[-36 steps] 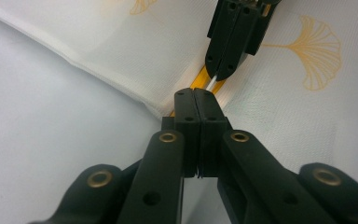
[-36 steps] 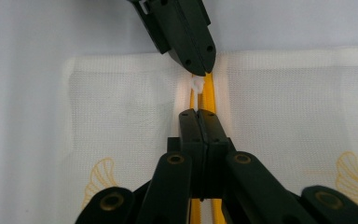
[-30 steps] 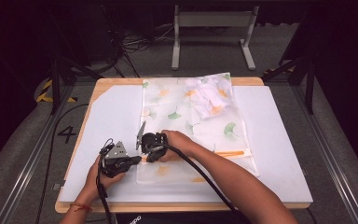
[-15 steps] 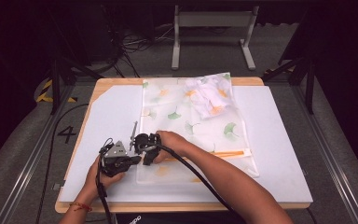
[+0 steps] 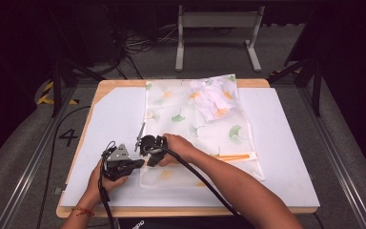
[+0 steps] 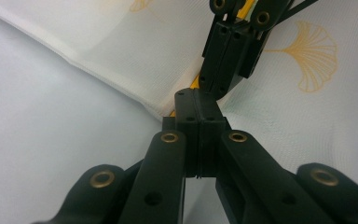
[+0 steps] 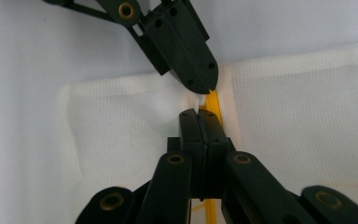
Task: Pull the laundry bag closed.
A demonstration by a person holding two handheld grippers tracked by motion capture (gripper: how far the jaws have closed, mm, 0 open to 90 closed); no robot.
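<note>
High view: at the near-left edge of a mesh bag [image 5: 195, 124] spread on the white surface [image 5: 286, 143], left tool [image 5: 140, 164] and right tool [image 5: 148, 151] clench its orange zipper [image 7: 213, 105] tip to tip; open surface flanks both sides.

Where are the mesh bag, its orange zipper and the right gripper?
mesh bag [image 5: 198, 121], high view, printed middle.
orange zipper [image 7: 212, 105], right gripper view, strip between both grippers' tips.
right gripper [image 7: 198, 114], right gripper view, closed jaw tips.

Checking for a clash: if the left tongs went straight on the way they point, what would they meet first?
Probably the right tongs, whose shut tips sit just ahead of the left tongs, over the mesh bag by its yellow zipper.
</note>
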